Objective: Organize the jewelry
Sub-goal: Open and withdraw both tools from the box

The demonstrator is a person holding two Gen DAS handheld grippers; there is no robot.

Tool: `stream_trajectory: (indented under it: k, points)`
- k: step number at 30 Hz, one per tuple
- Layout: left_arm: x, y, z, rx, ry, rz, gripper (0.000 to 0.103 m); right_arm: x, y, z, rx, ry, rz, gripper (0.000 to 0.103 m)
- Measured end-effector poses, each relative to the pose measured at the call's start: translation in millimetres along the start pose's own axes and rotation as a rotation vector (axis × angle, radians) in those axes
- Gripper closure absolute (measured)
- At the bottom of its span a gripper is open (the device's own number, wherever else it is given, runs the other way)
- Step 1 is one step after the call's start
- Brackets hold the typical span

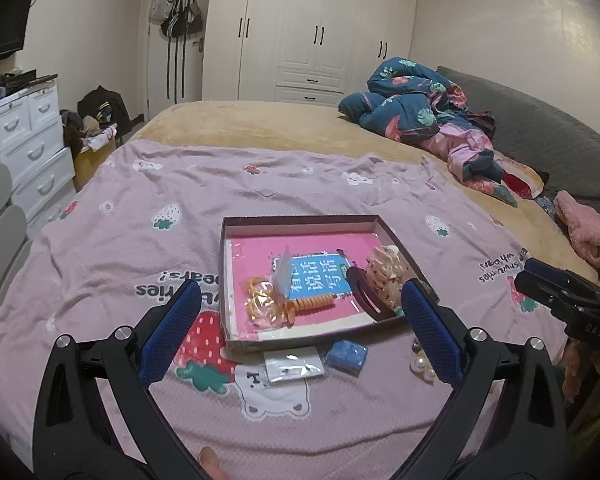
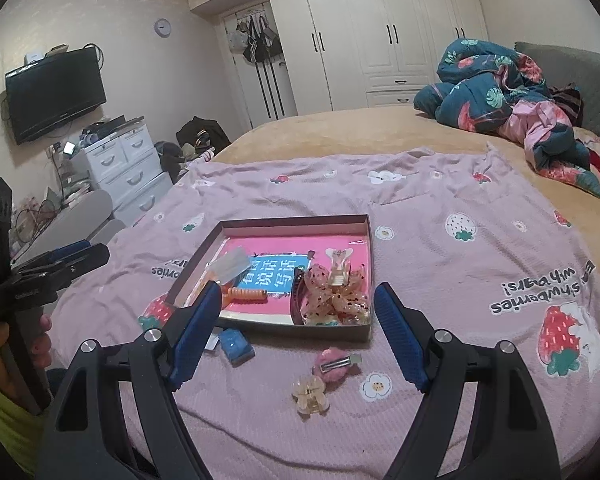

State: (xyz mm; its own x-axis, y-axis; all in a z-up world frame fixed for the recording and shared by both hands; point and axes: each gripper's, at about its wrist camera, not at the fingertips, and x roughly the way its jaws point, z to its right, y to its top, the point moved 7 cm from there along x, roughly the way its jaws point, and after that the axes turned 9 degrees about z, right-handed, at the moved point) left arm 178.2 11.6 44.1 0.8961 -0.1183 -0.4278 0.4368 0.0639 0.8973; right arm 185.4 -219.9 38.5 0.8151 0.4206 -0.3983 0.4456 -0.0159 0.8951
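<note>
Jewelry tray (image 2: 288, 330) lies on the bed, long axis across my view; inside it, an orange coil tie (image 2: 246, 294) runs sideways. Nearer me than the tray: pink clip (image 2: 334, 365), blue packet (image 2: 236, 346) (both loose). My left hand-held gripper (image 1: 300, 312) and right hand-held gripper (image 2: 298, 314) hover spread, holding nothing.

Your left gripper (image 1: 300, 312) hangs with jaws wide over the near rim of the shallow box (image 2: 328, 332). Its back half is bare, while the front holds the orange coil tie (image 1: 310, 303) and bow clips (image 2: 334, 300). Just before the box, the blue pouch (image 2: 236, 346), pink clip (image 2: 334, 364) and flower clip (image 2: 310, 394) dot the pink blanket (image 2: 480, 264); farther right, the cloth lies bare.
</note>
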Motion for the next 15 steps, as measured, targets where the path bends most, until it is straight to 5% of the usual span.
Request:
stream_trajectory:
  k: [15]
  points:
    - [-17.4, -36.9, 0.1, 0.044, 0.033, -0.050, 0.009, -15.0, -24.0, -19.7, -0.068, 0.026, -0.040, 0.025]
